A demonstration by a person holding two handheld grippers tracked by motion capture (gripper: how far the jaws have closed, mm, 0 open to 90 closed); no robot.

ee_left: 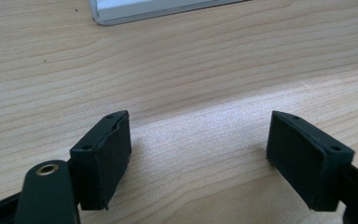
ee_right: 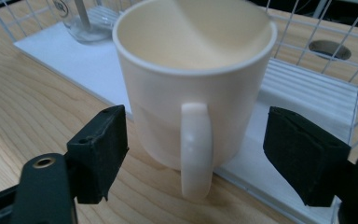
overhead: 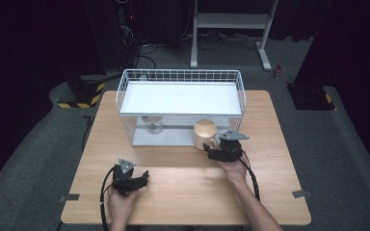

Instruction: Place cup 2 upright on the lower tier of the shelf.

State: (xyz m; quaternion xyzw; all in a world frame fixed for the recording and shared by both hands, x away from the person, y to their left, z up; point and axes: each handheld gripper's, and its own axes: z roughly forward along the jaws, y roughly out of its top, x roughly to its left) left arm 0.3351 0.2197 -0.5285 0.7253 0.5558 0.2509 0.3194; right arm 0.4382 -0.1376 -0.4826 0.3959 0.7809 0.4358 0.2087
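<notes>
Cream mug (ee_right: 193,88) stands at the wire rack's (overhead: 180,77) front edge, handle between the right gripper's (ee_right: 193,154) spread jaws; misaligned closure could tip it. Left gripper (ee_left: 198,154) rests spread, empty.

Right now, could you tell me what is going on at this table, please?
A person holds a gripper in each hand at a wooden table. The right gripper is at a cream mug in front of a white wire rack, its open jaws either side of the handle without touching it. The left gripper rests open over bare tabletop. A glass stands on the rack's lower shelf.
</notes>
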